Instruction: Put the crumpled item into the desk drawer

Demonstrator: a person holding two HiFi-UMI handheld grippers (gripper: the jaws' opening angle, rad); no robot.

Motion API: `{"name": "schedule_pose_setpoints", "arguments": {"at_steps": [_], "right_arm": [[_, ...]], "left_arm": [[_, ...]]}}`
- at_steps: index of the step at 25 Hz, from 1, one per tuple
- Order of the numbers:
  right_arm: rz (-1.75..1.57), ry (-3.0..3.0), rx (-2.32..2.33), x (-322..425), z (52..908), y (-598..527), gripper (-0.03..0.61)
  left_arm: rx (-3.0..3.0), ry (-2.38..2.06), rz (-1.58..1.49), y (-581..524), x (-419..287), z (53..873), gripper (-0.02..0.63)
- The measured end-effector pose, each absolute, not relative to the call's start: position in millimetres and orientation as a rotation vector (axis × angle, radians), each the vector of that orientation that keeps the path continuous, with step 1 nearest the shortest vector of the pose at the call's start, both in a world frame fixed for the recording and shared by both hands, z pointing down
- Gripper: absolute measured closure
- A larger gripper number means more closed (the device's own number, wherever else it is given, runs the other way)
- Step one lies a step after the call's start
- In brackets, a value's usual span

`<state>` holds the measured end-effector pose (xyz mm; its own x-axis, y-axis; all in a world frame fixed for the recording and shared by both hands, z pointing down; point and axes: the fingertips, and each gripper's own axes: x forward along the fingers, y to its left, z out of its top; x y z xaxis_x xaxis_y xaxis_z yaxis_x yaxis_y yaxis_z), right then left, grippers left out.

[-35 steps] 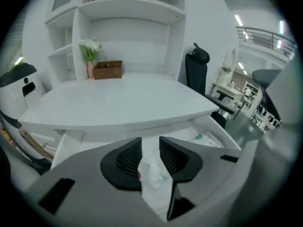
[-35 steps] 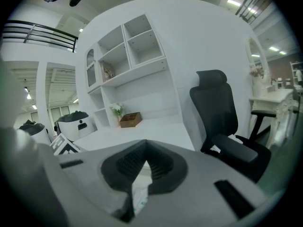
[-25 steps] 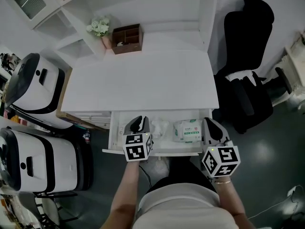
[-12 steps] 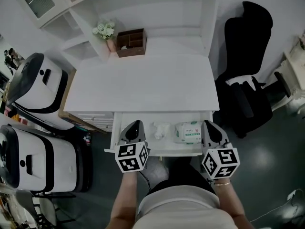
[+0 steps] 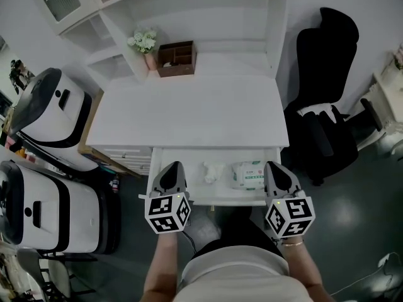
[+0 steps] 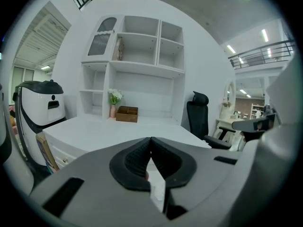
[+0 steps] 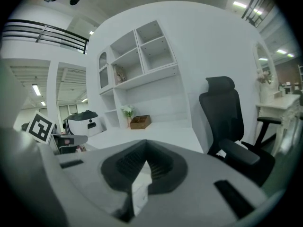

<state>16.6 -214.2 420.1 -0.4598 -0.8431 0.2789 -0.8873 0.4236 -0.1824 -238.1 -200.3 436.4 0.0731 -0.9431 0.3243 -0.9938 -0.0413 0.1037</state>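
The left gripper's jaws are closing to a full clench, ribbed pads meeting with nothing between them. The right gripper's jaws are likewise pressed together and empty. In the head view the 2 grippers sit at the lower middle of the frame, left and right, each at one end of the open drawer's front lip. The crumpled item, a small white wad, already lies on the drawer floor between them, just left of a flat pack of wipes and touching neither gripper. What remains is probably shutting the drawer under the white bench. To do that well, both clenched jaws should bear on the front lip at matching height and push straight toward the top of the frame, evenly, so the drawer does not skew. The wad is lumpy with no clear pointing end. Its long axis seems to run up and down the frame, though it is too small to be sure.
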Motion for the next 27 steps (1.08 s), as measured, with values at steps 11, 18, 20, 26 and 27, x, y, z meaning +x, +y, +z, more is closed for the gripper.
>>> {"name": "schedule_pose_setpoints", "arguments": {"at_steps": [11,18,20,26,27], "right_arm": [[0.413,-2.52,1.517,7.5,418.3,-204.4,0.577],[0.413,-2.522,1.502,1.3,418.9,-203.3,0.577],[0.408,-2.523,1.497,-0.3,418.2,-203.8,0.577],[0.4,-2.522,1.487,-6.7,420.6,-199.7,0.577],[0.399,-2.522,1.487,-7.9,420.6,-198.9,0.577]], "left_arm": [[2.057,-1.939,0.225,-186.1,-244.7,435.5,0.62],[2.061,-1.936,0.234,-183.2,-248.5,436.8,0.62],[2.06,-1.939,0.22,-183.2,-249.9,435.0,0.62],[2.069,-1.939,0.218,-180.1,-254.5,435.0,0.62],[2.071,-1.938,0.22,-179.4,-255.4,435.0,0.62]]}}
